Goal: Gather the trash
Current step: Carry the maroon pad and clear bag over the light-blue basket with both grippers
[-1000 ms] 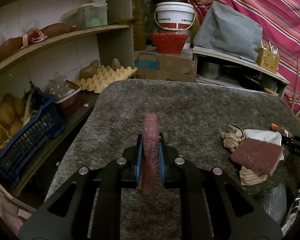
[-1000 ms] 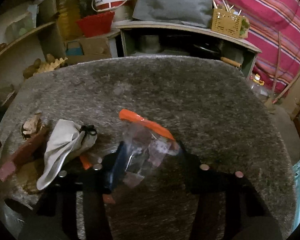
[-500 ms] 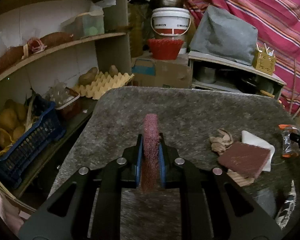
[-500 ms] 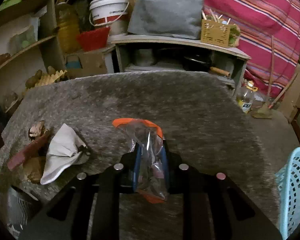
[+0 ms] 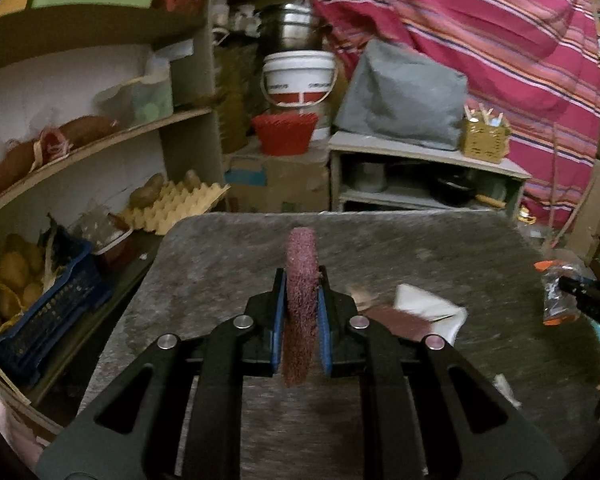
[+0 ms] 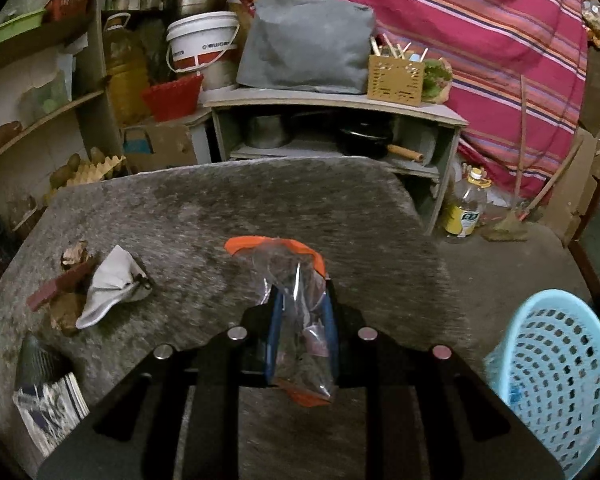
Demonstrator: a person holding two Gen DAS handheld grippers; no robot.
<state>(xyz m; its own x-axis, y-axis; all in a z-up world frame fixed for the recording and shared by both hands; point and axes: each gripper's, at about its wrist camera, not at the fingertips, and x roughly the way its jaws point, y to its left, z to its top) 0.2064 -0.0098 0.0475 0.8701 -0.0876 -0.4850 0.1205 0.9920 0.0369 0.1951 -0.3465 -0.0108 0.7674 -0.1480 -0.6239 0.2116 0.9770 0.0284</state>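
Once wide, right gripper (image 6: 302, 316) (now bag-clamped (image 6: 296, 280))

Both wrist cameras are looking forward and downward, close over the grey table (image 5: 420, 240) (image 6: 220, 208), facing the bucket (image 5: 299, 76) (image 6: 202, 42); the 2 views are sharing the bucket's surroundings.

No lettering can be read with confidence. The white bucket (image 6: 202, 46) above the red basket (image 6: 172, 96) carries a dark printed band, too blurred to make out. The bottle (image 6: 465, 208) on the floor has a yellow label, its print illegible.
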